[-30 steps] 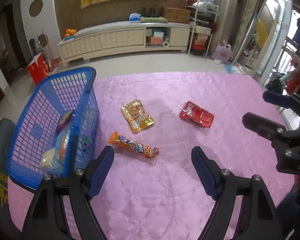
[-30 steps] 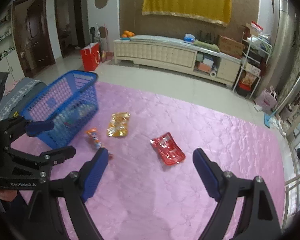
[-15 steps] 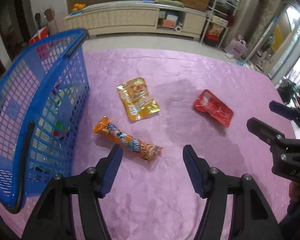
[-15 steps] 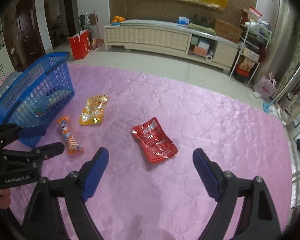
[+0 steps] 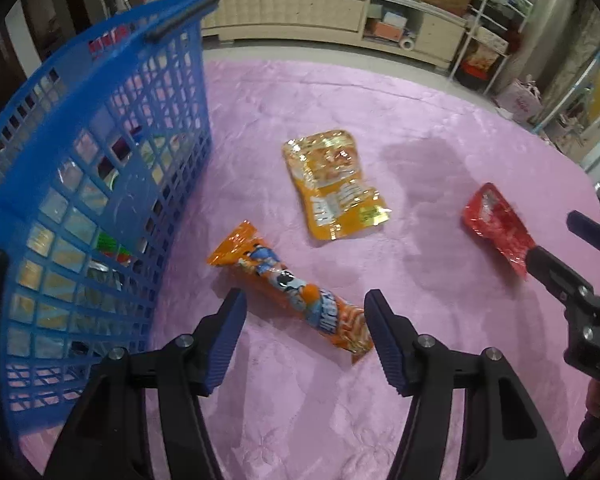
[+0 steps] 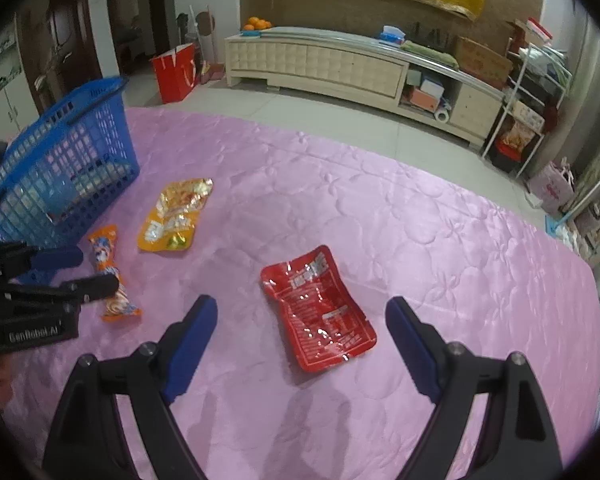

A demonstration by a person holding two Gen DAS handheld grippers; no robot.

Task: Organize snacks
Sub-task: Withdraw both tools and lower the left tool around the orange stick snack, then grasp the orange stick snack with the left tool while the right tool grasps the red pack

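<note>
A long orange snack pack point(image 5: 288, 288) lies on the pink quilt point(image 5: 420, 128), its near end between the open fingers of my left gripper point(image 5: 304, 316). It also shows in the right wrist view point(image 6: 110, 276). A flat yellow-orange pouch point(image 5: 334, 188) lies beyond it point(image 6: 176, 214). A red pouch point(image 6: 318, 308) lies just ahead of my open right gripper point(image 6: 300, 320), and shows in the left wrist view point(image 5: 496, 226). A blue mesh basket point(image 5: 92, 152) with several snacks inside stands at the left point(image 6: 66, 160).
The quilt ends at a tiled floor. A long cream cabinet point(image 6: 340, 64) stands at the far wall, a red bag point(image 6: 176, 72) to its left and a wire rack point(image 6: 532, 88) to its right.
Both grippers have moved forward and down. The left one now straddles the orange pack's near end; the right one has closed in on the red pouch. Both stay open.
</note>
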